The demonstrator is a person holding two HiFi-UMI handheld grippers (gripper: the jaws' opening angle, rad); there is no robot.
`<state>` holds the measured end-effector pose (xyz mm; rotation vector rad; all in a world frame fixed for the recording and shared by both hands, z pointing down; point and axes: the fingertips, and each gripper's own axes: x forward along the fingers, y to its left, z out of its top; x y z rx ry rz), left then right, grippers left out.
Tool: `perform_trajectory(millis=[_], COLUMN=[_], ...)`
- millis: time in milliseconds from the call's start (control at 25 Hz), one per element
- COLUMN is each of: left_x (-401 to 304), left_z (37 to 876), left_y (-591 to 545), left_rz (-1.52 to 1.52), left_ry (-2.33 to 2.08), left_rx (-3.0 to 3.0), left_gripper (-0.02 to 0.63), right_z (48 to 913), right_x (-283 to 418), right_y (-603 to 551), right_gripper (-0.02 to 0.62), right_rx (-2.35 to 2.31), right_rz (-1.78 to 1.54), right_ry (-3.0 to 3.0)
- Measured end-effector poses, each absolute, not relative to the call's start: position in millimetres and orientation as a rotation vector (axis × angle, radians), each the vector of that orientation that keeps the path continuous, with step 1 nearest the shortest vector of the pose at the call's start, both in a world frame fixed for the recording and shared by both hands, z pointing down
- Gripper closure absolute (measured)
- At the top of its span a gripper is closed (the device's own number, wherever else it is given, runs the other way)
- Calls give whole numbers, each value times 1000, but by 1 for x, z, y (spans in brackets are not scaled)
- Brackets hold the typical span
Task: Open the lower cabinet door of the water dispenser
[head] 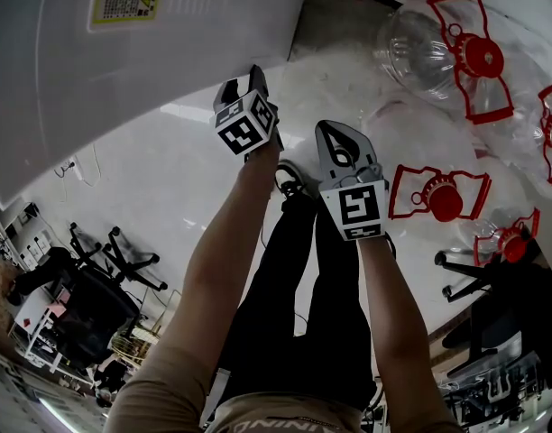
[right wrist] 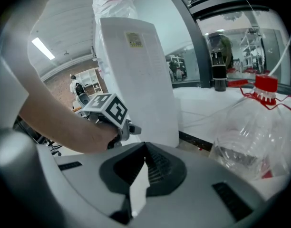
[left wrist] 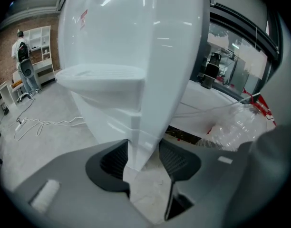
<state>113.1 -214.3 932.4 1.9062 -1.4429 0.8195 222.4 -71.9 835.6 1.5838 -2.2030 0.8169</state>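
The white water dispenser (head: pixel 123 61) fills the upper left of the head view and stands tall in the left gripper view (left wrist: pixel 131 56). My left gripper (head: pixel 247 78) is at the cabinet's lower corner. Its jaws straddle the thin white edge of the lower door (left wrist: pixel 141 141), and both ribbed pads (left wrist: pixel 118 158) lie against it. My right gripper (head: pixel 335 133) hangs free to the right, away from the dispenser. In its own view its jaws (right wrist: pixel 145 148) meet at the tips with nothing held. That view also has the left gripper (right wrist: pixel 129 127) beside the dispenser (right wrist: pixel 136 80).
Several clear water bottles with red caps and handles (head: pixel 443 197) lie on the floor right of the dispenser, one close to my right gripper (right wrist: pixel 259 132). Black office chairs (head: pixel 96 278) stand to the left. A white cable (left wrist: pixel 41 125) trails across the floor.
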Motion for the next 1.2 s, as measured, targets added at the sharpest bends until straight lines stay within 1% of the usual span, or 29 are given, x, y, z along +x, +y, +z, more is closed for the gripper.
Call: perform_trajectory(millis=[120, 520, 600, 880, 1000, 1200], left_x=[114, 105, 94, 51, 28, -6], left_z=[930, 931, 931, 932, 933, 935], left_y=[-210, -198, -186, -153, -141, -125], left_rz=[822, 804, 825, 942, 956, 1013], left_ry=[-1427, -1437, -1431, -1377, -1390, -1379], left_rx=[1917, 1870, 1881, 1930, 1898, 1895], left_gripper=[423, 434, 460, 463, 482, 488], right_z=[832, 823, 821, 817, 815, 811], right_x=[223, 226, 222, 209, 199, 180], right_y=[-70, -67, -66, -64, -65, -65], right_gripper=[586, 586, 586, 586, 586, 586], right_rx=[1578, 1560, 1553, 1514, 1475, 1404], right_rz=[812, 779, 780, 774, 758, 727], right_ry=[-2203, -2224, -2230, -2246, -2261, -2286])
